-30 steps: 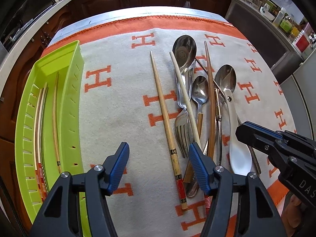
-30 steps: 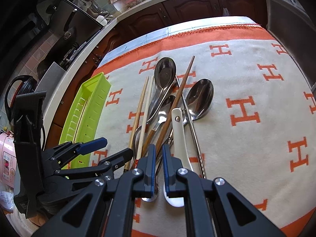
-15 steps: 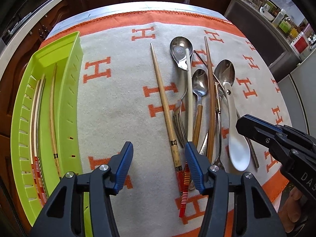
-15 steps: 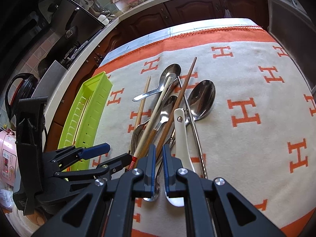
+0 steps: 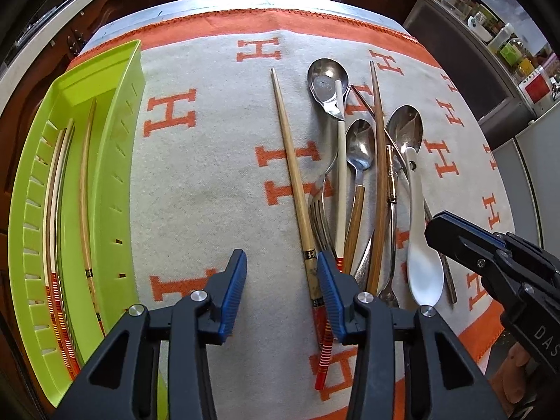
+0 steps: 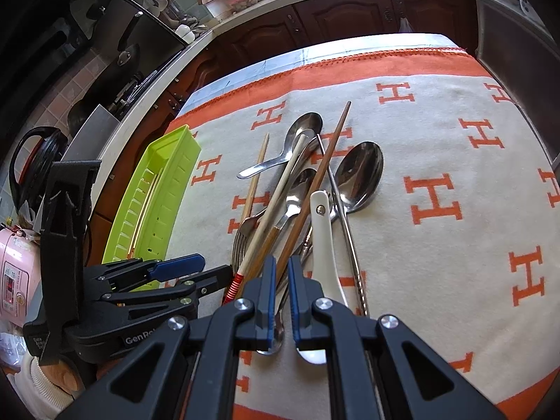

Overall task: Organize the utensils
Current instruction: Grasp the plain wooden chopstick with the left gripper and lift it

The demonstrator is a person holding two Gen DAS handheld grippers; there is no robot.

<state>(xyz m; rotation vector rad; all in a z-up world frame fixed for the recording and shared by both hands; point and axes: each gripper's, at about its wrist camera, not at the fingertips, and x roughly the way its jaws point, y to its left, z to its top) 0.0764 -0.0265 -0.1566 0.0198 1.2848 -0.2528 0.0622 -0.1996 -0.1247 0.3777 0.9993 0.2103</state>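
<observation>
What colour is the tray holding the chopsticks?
Lime green tray; it shows best in the left wrist view.

Bright daylight, even across the blanket (image 5: 217, 182); strongest on the pale strip beyond its far orange border, nearly blown out. Shadows short and soft beside the utensils. Small highlights on the steel spoon bowls (image 6: 360, 175) on the blanket. Strong fisheye bend: blanket edges and the green tray (image 5: 115, 161) left of the blanket curve hard. Black vignette in corners. Cabinets beyond the blanket dark, low detail. Focus sharp at centre, softer toward the rim.
</observation>
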